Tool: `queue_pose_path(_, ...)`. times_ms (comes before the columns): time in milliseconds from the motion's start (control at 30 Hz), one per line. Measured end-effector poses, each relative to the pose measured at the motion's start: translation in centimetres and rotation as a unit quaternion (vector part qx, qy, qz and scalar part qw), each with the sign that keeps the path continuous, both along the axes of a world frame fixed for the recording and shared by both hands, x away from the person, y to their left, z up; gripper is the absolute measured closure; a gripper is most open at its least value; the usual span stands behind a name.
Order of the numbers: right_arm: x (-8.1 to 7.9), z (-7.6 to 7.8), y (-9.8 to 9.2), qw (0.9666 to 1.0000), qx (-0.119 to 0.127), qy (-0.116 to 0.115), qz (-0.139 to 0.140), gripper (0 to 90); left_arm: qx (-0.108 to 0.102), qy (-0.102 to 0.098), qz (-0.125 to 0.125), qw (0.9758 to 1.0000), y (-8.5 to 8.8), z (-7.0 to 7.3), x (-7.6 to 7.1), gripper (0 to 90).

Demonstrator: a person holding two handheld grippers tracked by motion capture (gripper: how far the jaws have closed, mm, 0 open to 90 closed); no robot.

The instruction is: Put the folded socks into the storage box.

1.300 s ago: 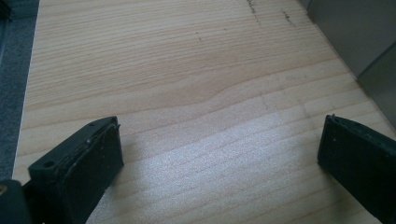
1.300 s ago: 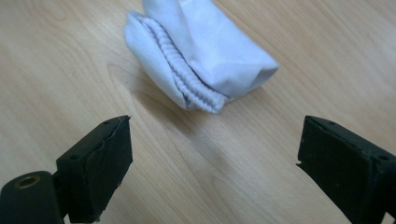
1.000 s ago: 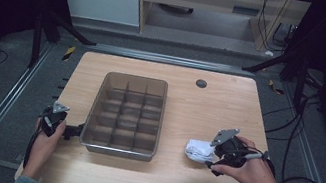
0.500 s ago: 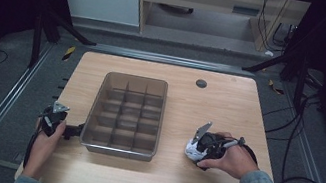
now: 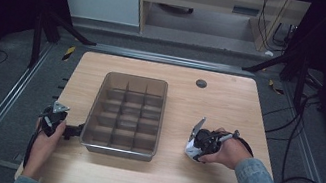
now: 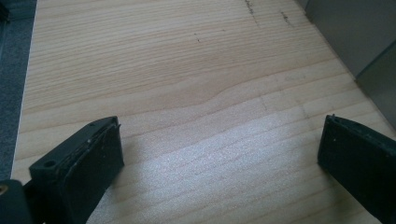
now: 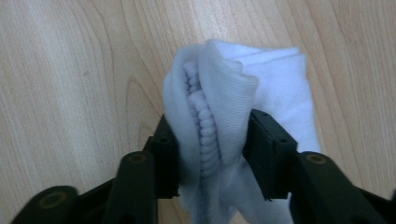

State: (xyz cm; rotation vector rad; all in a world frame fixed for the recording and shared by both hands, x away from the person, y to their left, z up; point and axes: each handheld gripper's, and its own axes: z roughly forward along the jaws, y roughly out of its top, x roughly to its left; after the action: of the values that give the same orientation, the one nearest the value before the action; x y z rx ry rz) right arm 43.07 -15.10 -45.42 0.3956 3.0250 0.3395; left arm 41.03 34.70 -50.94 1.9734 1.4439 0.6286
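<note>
A folded white sock lies on the wooden table, to the right of the tray. My right gripper points down at it. Its jaws have just been closing, and both pads now squeeze the sock's ribbed middle. In the high view the right gripper sits on the white sock under the person's hand. My left gripper rests at the tray's near left corner. In its own view the left gripper stands wide open over bare wood.
A grey tray divided into several compartments stands at the table's centre left; its wall shows at the upper right of the left gripper view. A dark round disc lies near the far edge. Cables trail off the right side.
The right hand has moved left and down onto the white sock, and its jaws have drawn in around it. The left hand has kept still.
</note>
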Motion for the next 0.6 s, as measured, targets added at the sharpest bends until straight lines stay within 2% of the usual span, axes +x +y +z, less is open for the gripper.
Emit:
queue_pose_path(100,0.6,0.1,0.1,0.9999,-0.001,0.017,0.004,67.1,0.0,0.0,0.0,1.0,0.0,0.0,0.0,0.0)
queue_pose_path(367,0.8,0.1,-0.2,0.9997,0.012,0.021,0.005,70.0,0.0,0.0,0.001,1.0,0.0,0.0,0.0,0.0)
queue_pose_path(500,0.3,0.1,-0.2,0.9998,0.015,0.007,0.006,70.7,0.002,-0.001,0.003,1.0,-0.1,0.0,-0.2,0.0)
queue_pose_path(567,0.2,0.4,-0.3,0.9998,0.021,0.002,-0.005,71.0,0.001,-0.001,0.001,1.0,-0.1,0.0,-0.3,0.0)
queue_pose_path(600,0.1,1.2,-0.6,0.9993,0.035,-0.005,-0.015,71.2,0.001,-0.002,0.002,1.0,-0.1,0.0,-0.3,0.0)
